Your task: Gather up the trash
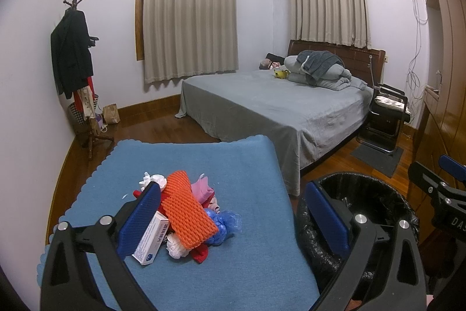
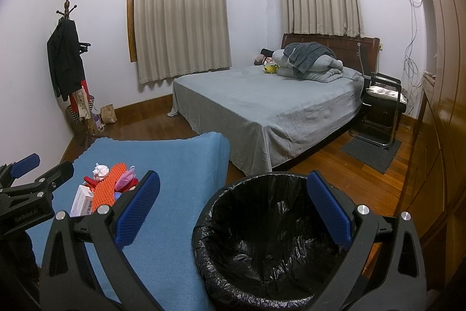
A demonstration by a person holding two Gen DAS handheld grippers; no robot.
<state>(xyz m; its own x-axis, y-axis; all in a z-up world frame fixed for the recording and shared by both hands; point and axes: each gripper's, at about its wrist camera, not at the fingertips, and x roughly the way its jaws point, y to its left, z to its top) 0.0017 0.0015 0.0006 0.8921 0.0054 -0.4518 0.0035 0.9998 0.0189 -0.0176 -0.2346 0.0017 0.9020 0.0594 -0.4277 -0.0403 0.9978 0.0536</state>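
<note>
Your left gripper [image 1: 233, 219] hung with its jaws wide apart and empty above the blue mat [image 1: 247, 258]. Between its fingers lay the trash pile [image 1: 189, 217]. The orange foam net [image 1: 186, 207] on top ran its long axis from 11 to 5 o'clock. The white box [image 1: 151, 242] beside it pointed from 1 to 7 o'clock. Your right gripper [image 2: 233, 209] also stood spread and empty, over the black-lined bin [image 2: 271, 247] at 3 o'clock of the pile.
</note>
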